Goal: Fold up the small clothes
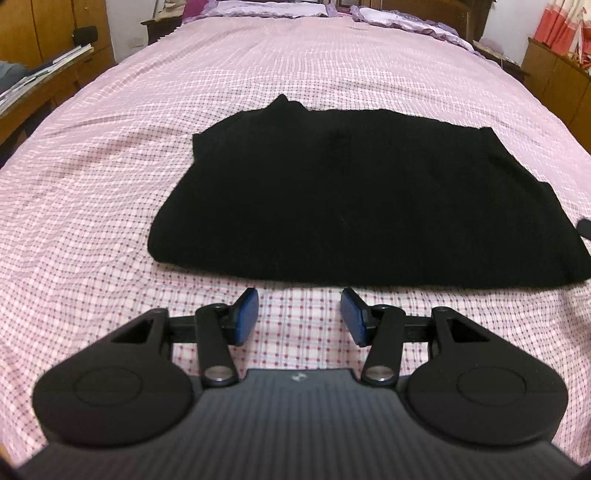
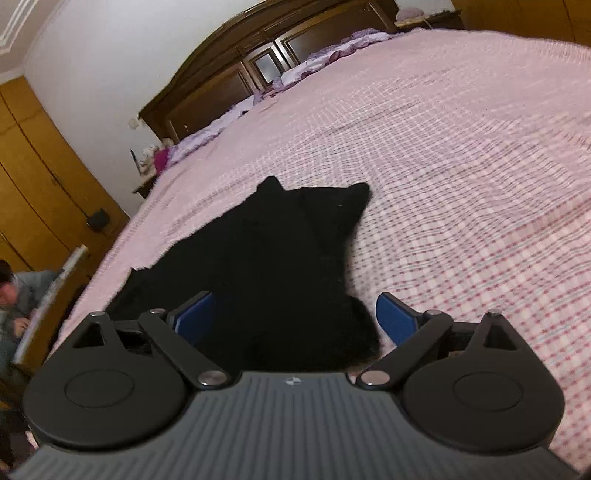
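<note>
We see the black garment (image 1: 354,195) lying mid-frame on the pink checked bed (image 1: 110,192), looking partly folded, while the left gripper (image 1: 299,314) and right gripper (image 2: 295,317) hold nothing, fingers spread, so further folds seem left.

Garment (image 1: 354,192) flat on bed (image 1: 110,184) (pillows (image 1: 266,7) behind it).

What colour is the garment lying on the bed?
Black, plain, no pattern visible on the garment. It shows best in the left wrist view.
</note>
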`<state>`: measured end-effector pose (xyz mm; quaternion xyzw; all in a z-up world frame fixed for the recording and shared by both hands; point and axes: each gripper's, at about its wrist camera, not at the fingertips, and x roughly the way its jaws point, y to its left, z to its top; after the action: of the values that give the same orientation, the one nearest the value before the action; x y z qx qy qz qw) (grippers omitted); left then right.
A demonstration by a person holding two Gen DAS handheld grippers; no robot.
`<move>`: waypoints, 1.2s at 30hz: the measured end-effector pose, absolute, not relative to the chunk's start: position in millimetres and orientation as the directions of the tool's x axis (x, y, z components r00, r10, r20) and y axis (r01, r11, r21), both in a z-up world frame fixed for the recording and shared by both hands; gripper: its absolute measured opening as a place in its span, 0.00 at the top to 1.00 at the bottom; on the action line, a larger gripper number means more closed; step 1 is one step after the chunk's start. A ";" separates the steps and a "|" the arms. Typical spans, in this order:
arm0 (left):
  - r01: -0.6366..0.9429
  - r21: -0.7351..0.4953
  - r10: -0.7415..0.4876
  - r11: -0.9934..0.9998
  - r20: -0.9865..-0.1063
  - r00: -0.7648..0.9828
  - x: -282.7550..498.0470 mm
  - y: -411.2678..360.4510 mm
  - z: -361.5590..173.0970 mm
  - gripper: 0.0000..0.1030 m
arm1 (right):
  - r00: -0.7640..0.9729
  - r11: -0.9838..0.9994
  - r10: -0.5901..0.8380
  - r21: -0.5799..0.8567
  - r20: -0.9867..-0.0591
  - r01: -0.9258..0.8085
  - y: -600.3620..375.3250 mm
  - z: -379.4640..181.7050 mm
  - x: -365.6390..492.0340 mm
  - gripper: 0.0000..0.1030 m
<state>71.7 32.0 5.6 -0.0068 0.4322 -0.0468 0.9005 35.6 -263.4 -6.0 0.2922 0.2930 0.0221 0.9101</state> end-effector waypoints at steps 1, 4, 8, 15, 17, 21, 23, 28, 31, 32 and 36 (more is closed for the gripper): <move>0.080 -0.053 -0.091 0.995 -0.778 0.621 70.3 31.2 5.8 0.50 | 0.826 0.813 0.225 0.566 -0.517 0.133 -265.1 -8.9 38.7 0.05; 0.086 -0.047 -0.090 0.995 -0.778 0.621 67.4 29.2 7.1 0.50 | 0.820 0.764 0.245 0.624 -0.518 0.166 -272.6 -23.2 47.2 0.02; 0.084 -0.034 -0.079 0.996 -0.779 0.622 66.0 27.8 7.3 0.50 | 0.843 0.733 0.238 0.659 -0.482 0.169 -275.4 -40.2 49.0 0.00; 0.091 -0.013 -0.067 0.996 -0.782 0.619 66.1 24.8 5.8 0.50 | 0.832 0.745 0.231 0.642 -0.504 0.182 -271.6 -37.1 56.0 0.00; 0.091 -0.013 -0.067 0.996 -0.783 0.619 65.7 25.0 5.9 0.50 | 0.823 0.740 0.231 0.642 -0.519 0.198 -271.2 -34.4 61.7 0.00; 0.086 -0.017 -0.067 0.996 -0.786 0.614 68.9 26.3 4.7 0.50 | 0.823 0.728 0.304 0.674 -0.480 0.124 -266.8 -33.3 72.5 0.01; 0.083 -0.013 -0.061 0.996 -0.788 0.612 70.6 27.3 3.8 0.50 | 0.827 0.722 0.320 0.684 -0.463 0.104 -265.3 -34.8 77.0 0.03; 0.076 -0.017 -0.060 0.997 -0.789 0.611 72.1 30.7 2.8 0.50 | 0.822 0.697 0.268 0.690 -0.502 0.194 -271.1 -44.7 88.4 0.56; 0.072 -0.017 -0.057 0.997 -0.790 0.611 72.5 32.3 2.7 0.50 | 0.823 0.657 0.293 0.728 -0.486 0.196 -277.8 -49.8 90.6 0.68; 0.068 -0.016 -0.055 0.998 -0.790 0.611 72.7 33.2 2.6 0.50 | 0.825 0.647 0.305 0.739 -0.475 0.186 -278.9 -49.6 90.5 0.69; 0.057 -0.024 -0.054 0.998 -0.790 0.610 73.3 35.9 2.7 0.50 | 0.841 0.601 0.359 0.789 -0.406 0.125 -282.9 -47.8 90.0 0.67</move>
<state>73.3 35.9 2.7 0.0018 0.4404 -0.0308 0.8973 90.0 -282.9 -47.8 0.4413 0.2739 0.0687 0.8517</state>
